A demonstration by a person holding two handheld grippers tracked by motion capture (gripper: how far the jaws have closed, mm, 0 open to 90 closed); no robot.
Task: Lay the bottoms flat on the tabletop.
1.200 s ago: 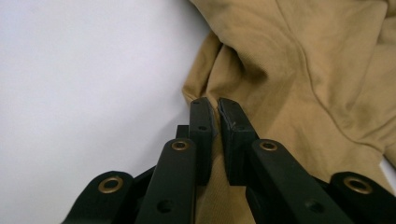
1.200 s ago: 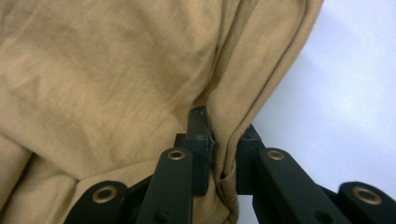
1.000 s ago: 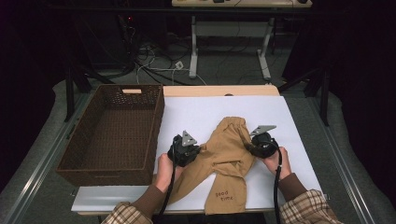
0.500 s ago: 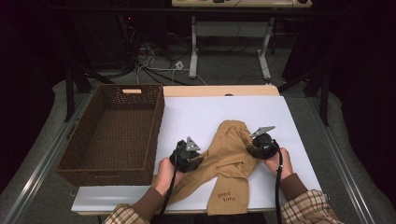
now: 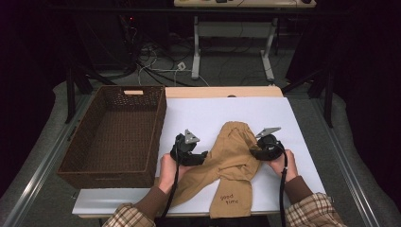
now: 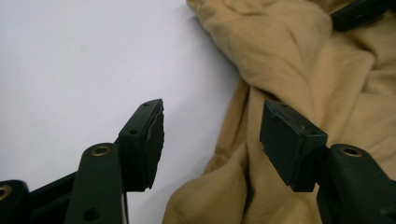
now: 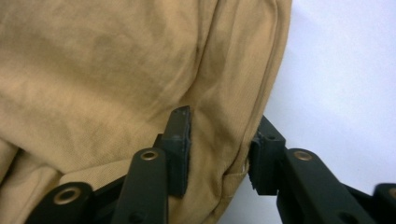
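Observation:
A tan garment (image 5: pixel 231 156) printed "good time" lies crumpled on the white board (image 5: pixel 213 111). My left gripper (image 5: pixel 204 157) sits at its left edge. In the left gripper view the left gripper (image 6: pixel 212 140) has just been opening. Its jaws stand wide, with the garment (image 6: pixel 303 70) edge lying loose between them and no pad pressing. My right gripper (image 5: pixel 253 153) is at the garment's right edge. In the right gripper view the right gripper (image 7: pixel 219 149) has also been opening. A fold of the garment (image 7: pixel 102 70) sits between its parted pads.
A brown wicker basket (image 5: pixel 161 127), with nothing in it, stands on the left against the board. A wooden strip (image 5: pixel 222 91) runs along the board's far side. White surface stretches behind the garment and to its right. Cables and stand legs lie on the floor beyond.
Both hands stay almost where they were. The left gripper's jaws look wider apart than before. The garment lies in much the same shape.

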